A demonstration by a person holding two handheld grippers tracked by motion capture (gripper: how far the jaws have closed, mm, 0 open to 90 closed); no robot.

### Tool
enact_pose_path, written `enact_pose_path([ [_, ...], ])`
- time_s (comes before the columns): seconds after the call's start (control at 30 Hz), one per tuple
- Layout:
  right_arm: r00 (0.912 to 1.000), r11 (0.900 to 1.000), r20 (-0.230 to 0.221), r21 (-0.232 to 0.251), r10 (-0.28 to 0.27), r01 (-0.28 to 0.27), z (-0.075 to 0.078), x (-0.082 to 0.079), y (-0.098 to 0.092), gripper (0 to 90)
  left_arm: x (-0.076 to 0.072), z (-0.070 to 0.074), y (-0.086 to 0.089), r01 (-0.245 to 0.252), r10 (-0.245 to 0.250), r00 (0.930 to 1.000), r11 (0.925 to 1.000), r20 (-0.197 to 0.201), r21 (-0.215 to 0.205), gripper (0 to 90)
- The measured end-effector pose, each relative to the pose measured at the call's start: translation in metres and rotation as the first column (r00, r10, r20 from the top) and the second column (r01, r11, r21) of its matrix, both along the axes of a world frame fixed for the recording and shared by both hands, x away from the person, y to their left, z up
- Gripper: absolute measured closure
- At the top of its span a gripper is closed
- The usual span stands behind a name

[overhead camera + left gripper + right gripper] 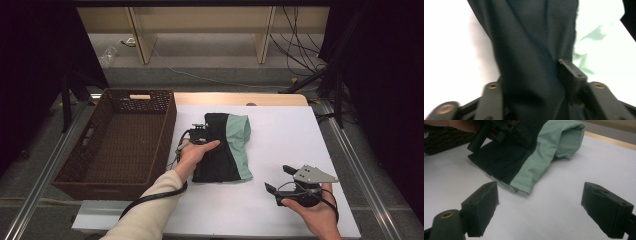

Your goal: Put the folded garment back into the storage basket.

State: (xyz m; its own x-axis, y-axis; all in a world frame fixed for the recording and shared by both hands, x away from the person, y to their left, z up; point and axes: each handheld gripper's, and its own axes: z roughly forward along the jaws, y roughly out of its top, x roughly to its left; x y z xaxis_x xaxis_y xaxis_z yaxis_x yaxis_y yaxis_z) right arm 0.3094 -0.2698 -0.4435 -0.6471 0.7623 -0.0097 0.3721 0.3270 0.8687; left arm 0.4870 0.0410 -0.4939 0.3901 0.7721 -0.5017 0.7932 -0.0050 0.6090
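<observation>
A folded garment (pixel 222 150), black with a mint-green side, lies in the middle of the white table top (pixel 285 135). My left gripper (pixel 200 132) rests at its far left edge, under the person's hand. In the left gripper view the black cloth (pixel 531 50) is bunched between the jaws of my left gripper (pixel 534 75), and one pad (pixel 571 72) presses into it. My right gripper (pixel 278 178) hovers near the front right of the table, open and empty. In its own view my right gripper (pixel 540 192) faces the garment's green hem (pixel 534 162) from a short way off.
A dark woven basket (pixel 167 135) with nothing in it stands just left of the garment, its wall close to the left hand. The table's front edge runs under both forearms. Cables and stand legs (pixel 310 75) lie on the floor beyond the far right corner.
</observation>
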Motion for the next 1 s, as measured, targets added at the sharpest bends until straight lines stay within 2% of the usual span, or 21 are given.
enact_pose_path([
  [0.2,1.0,1.0,-0.005,-0.003,0.001,-0.001,0.0,0.0,0.0,15.2,0.0,0.001,0.003,-0.002,0.001,0.9999,0.9982,-0.014,-0.059,71.3],
  [0.3,1.0,1.0,-0.004,-0.003,0.001,-0.001,0.0,0.0,-0.001,15.3,-0.001,0.002,0.006,-0.002,0.001,1.0,0.9959,-0.007,-0.09,74.1],
  [0.4,1.0,1.0,-0.004,-0.003,0.001,-0.001,0.0,0.0,0.0,15.4,-0.002,0.003,0.007,0.001,-0.001,1.0,0.9946,0.005,-0.103,75.2],
  [0.7,1.0,1.0,-0.003,-0.004,0.003,-0.003,0.0,-0.001,-0.001,15.5,-0.01,0.024,0.004,0.046,-0.04,0.9956,0.9967,0.084,-0.066,76.5],
  [1.0,1.0,1.0,-0.002,-0.002,0.003,-0.003,0.0,-0.001,-0.001,15.6,-0.018,0.039,0.016,0.091,-0.087,0.9892,0.9954,0.118,-0.029,76.8],
])
